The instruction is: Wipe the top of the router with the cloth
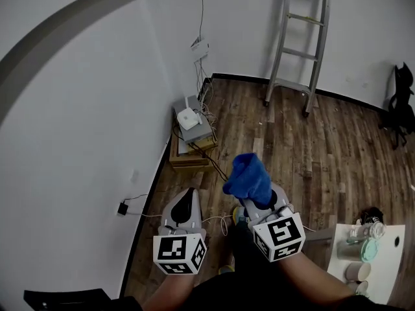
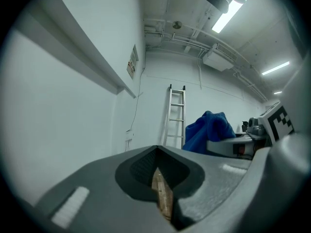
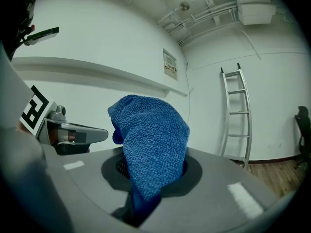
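A white router (image 1: 189,117) sits on a grey box on a low wooden stand against the left wall, far ahead of both grippers. My right gripper (image 1: 258,196) is shut on a blue cloth (image 1: 248,177), which bunches up above its jaws; the cloth (image 3: 148,142) fills the middle of the right gripper view. My left gripper (image 1: 186,205) is held low beside it, jaws shut with nothing between them (image 2: 158,176). The blue cloth (image 2: 209,130) and the right gripper also show at the right of the left gripper view.
Cables run from the router up the wall to a socket (image 1: 200,47). An aluminium ladder (image 1: 300,37) leans in the far corner. A black charger (image 1: 122,208) lies by the left wall. A white table (image 1: 382,258) with cups stands at the right. A black chair (image 1: 401,105) is far right.
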Motion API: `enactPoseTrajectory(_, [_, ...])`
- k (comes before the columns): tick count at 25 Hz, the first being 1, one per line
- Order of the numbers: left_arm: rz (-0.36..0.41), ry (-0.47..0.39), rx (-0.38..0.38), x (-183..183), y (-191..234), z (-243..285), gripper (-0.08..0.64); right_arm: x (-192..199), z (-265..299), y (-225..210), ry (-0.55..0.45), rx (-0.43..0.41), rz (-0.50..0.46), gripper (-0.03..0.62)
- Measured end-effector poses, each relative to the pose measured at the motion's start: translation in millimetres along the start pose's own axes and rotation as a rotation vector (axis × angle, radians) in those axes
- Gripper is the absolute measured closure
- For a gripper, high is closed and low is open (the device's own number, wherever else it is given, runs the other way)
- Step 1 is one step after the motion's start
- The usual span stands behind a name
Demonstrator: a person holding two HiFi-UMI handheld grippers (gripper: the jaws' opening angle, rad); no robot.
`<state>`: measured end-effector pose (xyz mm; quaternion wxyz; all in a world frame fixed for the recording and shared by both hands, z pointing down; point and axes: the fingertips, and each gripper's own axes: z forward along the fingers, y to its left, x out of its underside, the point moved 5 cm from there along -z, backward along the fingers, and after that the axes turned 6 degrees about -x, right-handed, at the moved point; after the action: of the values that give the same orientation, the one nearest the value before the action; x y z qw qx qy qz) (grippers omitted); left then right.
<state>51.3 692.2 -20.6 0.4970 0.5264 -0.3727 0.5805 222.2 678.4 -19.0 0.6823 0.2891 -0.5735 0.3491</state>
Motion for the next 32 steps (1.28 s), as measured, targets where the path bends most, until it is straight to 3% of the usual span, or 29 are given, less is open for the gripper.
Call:
enactPoseTrajectory(7, [0.012,0.049,-0.056,-3,58,154,0.56,4,157,-87,0.001,-0.081,0.034,0.488])
enactPoseTrajectory(13, [0.023,0.081,-0.102,-57,76,319,0.56,-39,297,-182,-0.002,-0.209,0.055,0.488])
enactPoseTrajectory(18, [0.056,0.087,-0.102,-85,94,403,0.56,-54,379,-240,0.006,-0.228,0.067,0.488])
enactPoseTrajectory(26, [-0.03,0.147,-0.139,-71,165,478,0.56,-46,463,-261,0.081,-0.227,0.073,0.488])
enactPoseTrajectory(32, [-0.04,0.181,-0.066,-59,241,534,0.56,-37,553,-242,0.136,-0.18,0.057,0.491])
